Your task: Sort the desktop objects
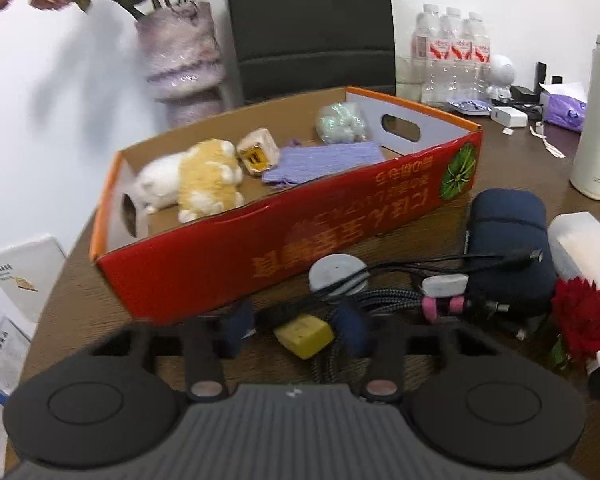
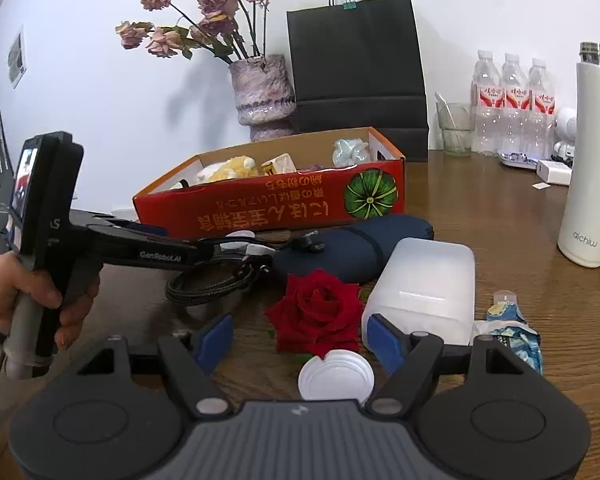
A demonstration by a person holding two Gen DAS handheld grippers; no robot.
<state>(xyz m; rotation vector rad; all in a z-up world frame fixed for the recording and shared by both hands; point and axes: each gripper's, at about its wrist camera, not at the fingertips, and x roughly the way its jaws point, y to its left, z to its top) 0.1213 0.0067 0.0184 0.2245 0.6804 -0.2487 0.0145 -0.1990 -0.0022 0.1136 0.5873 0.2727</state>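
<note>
A red cardboard box (image 1: pixel 260 248) (image 2: pixel 284 208) holds a plush toy (image 1: pixel 204 180), a small cube (image 1: pixel 258 152), a purple cloth (image 1: pixel 324 162) and a pale bag (image 1: pixel 342 122). My left gripper (image 1: pixel 298 330) is open, its blue pads either side of a yellow block (image 1: pixel 305 335) among braided cables (image 1: pixel 380 300); it shows in the right wrist view (image 2: pixel 152 236) beside the box. My right gripper (image 2: pixel 304 338) is open around a red rose (image 2: pixel 316 312), above a white lid (image 2: pixel 334 376). A navy pouch (image 1: pixel 508 240) (image 2: pixel 356 244) and a translucent container (image 2: pixel 424 284) lie nearby.
A flower vase (image 2: pixel 262 92) and black bag (image 2: pixel 356 68) stand behind the box. Water bottles (image 2: pixel 512 104), a glass (image 2: pixel 454 128), a white flask (image 2: pixel 588 160), tissues (image 1: pixel 566 108) and a crumpled wrapper (image 2: pixel 512 330) occupy the right side of the wooden desk (image 2: pixel 500 220).
</note>
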